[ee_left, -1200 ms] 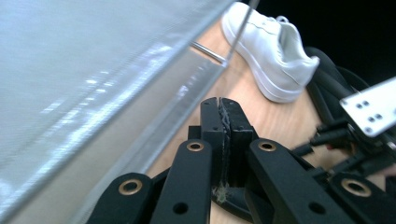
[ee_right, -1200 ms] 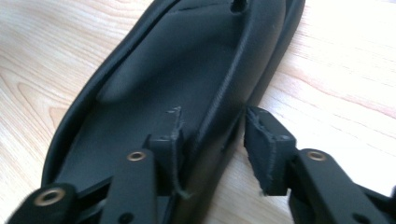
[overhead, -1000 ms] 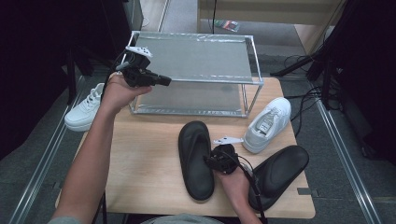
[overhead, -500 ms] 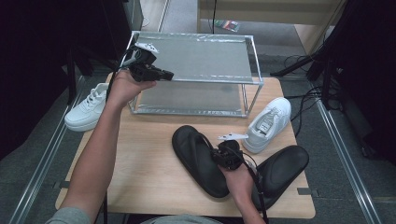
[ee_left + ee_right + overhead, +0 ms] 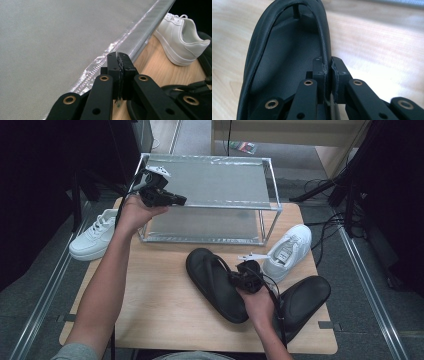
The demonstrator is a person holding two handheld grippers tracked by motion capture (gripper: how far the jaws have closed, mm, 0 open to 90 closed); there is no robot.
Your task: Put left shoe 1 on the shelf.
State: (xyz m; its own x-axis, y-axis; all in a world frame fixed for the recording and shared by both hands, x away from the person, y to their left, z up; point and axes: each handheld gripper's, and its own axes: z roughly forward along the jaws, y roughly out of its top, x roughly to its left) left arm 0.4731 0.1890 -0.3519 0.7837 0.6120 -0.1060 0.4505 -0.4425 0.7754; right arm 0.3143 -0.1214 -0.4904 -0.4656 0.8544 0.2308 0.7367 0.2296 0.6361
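The right gripper (image 5: 328, 75) has its two black jaws clamped on the thin rubbery strap of a black sandal (image 5: 287, 60); they have just been closing, and the strap runs up between the pads as a smooth curved band. From above, this right gripper (image 5: 239, 279) sits at the middle of the same sandal (image 5: 212, 282), a long matte oval sole lying slantwise on the pale wood-grain worktop (image 5: 160, 305), its toe toward the shelf and its heel toward the person. The right hand (image 5: 257, 302) grips the tool from the near edge.

Just right of that hand lies a second black sandal (image 5: 302, 300), flat and matte, partly over the worktop's right corner. Beyond the gripper a white lace-up sneaker (image 5: 290, 251) with a smooth leather-like upper stands on the worktop, just beside the held sandal's toe end.

The left gripper (image 5: 120, 63) has its jaws together with nothing between them, held over the grey, finely grained top of a shelf (image 5: 62, 37) with a shiny metal edge. In the high view the left gripper (image 5: 175, 199) is raised at the shelf's (image 5: 215, 180) left front corner, held by the left hand (image 5: 135, 212). Another white sneaker (image 5: 95, 235) sits off the worktop's left side, on the floor (image 5: 35, 285).
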